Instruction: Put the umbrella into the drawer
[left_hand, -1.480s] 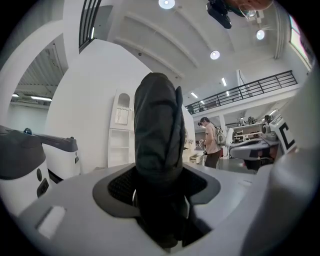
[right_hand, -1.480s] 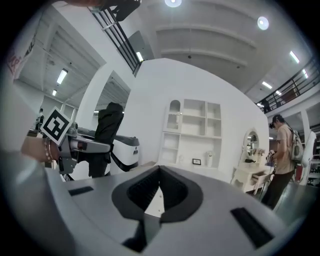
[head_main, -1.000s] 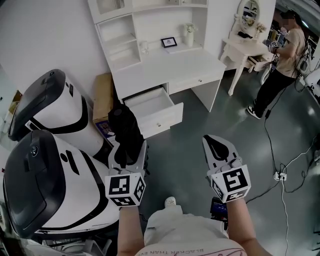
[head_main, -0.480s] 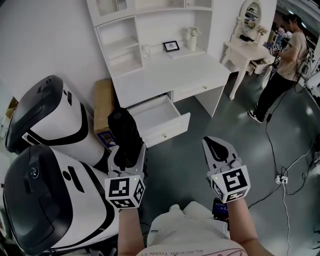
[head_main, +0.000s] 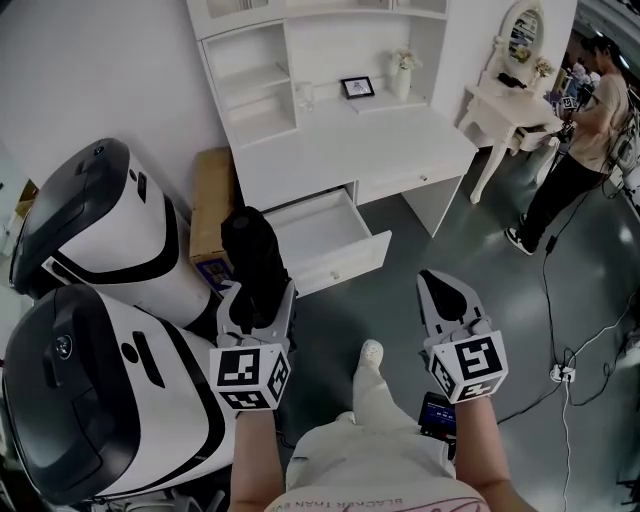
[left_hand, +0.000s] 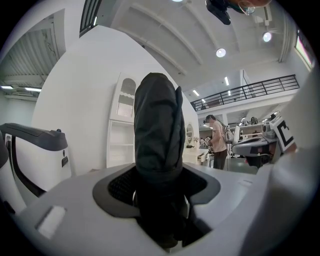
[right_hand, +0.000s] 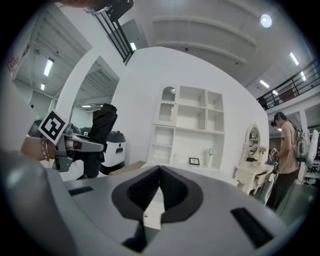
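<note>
One black folded umbrella (head_main: 252, 250) clamped in left gripper (head_main: 256, 304); right gripper (head_main: 446, 296) closed, empty.
Upright above the fingers (left_hand: 65, 200), it could jam on the white drawer (head_main: 345, 262) rim.

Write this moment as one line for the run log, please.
left gripper: jaws shut on umbrella | right gripper: jaws shut, empty | drawer: open, umbrella not yet inside

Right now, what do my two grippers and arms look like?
Both the left gripper and right gripper are light grey, with two tapering jaws lined with black ribbed pads. Each carries a white cube printed with black square markers. The forearms behind are bare, without sleeves.
</note>
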